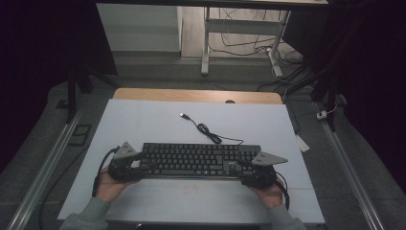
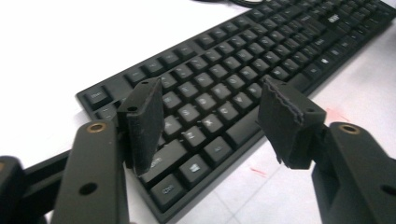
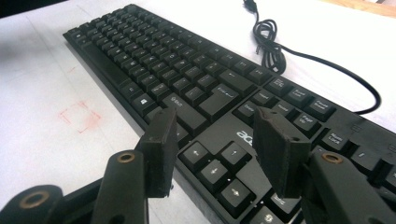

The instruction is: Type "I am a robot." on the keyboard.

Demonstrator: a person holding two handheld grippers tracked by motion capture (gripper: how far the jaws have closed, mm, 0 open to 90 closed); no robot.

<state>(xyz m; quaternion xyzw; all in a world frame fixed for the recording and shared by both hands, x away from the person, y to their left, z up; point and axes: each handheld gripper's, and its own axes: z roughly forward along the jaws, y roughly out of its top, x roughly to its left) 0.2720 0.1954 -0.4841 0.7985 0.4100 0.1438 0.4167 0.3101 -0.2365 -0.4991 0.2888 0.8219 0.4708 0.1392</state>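
Both tools, left [image 2: 210, 116] and right [image 3: 217, 149], gape over keyboard [image 1: 198, 159] ends; contact seemingly none.

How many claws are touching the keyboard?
2, as far as I can see. The left claw sits open over the keyboard's left end; the right claw sits open over its right end.

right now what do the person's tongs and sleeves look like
Both tongs, left tongs and right tongs, are black, each topped by a grey three-cornered plate and trailing a black cable. Up close, each has two flat black jaws with rough pads and brass-coloured rivets on the arms. The sleeves are grey-green.
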